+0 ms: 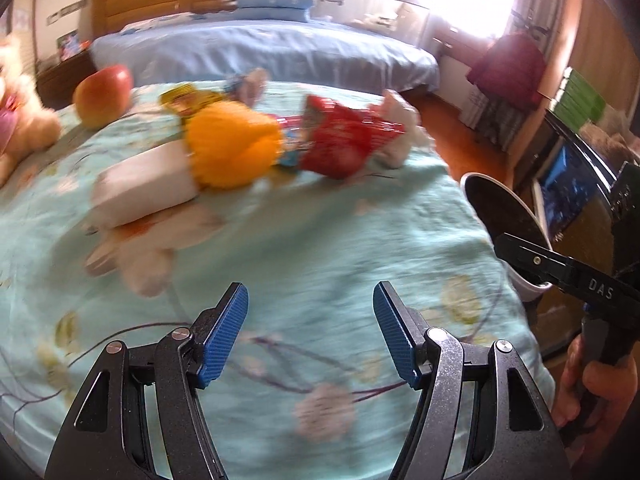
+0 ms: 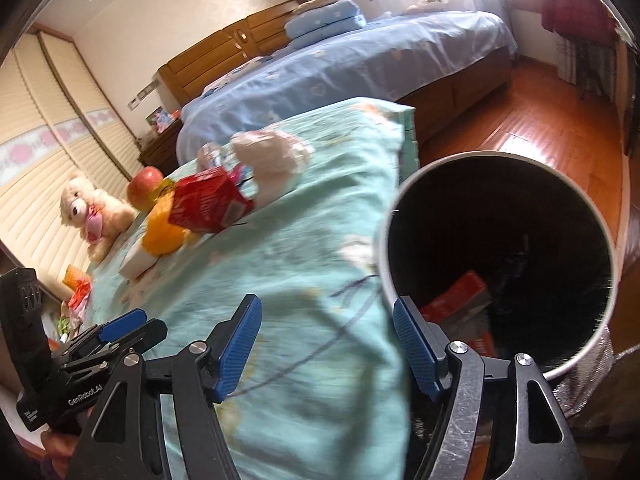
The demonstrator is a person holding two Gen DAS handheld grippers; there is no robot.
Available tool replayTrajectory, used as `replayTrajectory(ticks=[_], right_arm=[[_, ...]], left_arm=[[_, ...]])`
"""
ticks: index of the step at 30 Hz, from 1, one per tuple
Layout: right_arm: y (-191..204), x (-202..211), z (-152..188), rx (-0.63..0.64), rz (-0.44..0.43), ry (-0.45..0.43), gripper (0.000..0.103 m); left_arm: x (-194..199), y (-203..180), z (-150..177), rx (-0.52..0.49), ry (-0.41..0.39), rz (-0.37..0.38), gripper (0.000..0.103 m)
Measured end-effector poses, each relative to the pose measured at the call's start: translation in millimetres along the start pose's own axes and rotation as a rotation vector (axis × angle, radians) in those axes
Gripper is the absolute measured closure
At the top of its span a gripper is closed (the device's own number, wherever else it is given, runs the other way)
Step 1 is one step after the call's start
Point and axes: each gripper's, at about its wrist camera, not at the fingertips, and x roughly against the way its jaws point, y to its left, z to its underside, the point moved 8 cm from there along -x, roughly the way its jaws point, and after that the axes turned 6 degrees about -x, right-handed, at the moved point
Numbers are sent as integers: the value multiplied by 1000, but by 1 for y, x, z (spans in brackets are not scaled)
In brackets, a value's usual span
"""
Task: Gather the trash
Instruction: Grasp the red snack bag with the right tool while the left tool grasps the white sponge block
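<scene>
Both claws, left gripper and right gripper, stand open and empty. We judge a drop finished: a red packet lies in the bin; next, reach the red wrapper on the bed. Blur hides its neighbours.

Your left wrist camera looks down across the teal quilt; your right faces the bin close up, sharing both.
</scene>
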Motion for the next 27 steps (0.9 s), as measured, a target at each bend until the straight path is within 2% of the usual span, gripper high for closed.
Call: replayTrajectory(ticks=[4,8,16,27], right_arm=[[22,-9,4,29,-15,14,32],[43,-16,6,63,-25,18,27],[78,-34,8,112,-55,39,27],[106,-55,-6,118,-82,27,27]], left_arm=[[5,21,7,37,-2,-24,36],[10,42,12,72,-5,-46,35],[15,76,13,138,-7,-76,31],[8,119,-10,148,-17,-122,30]])
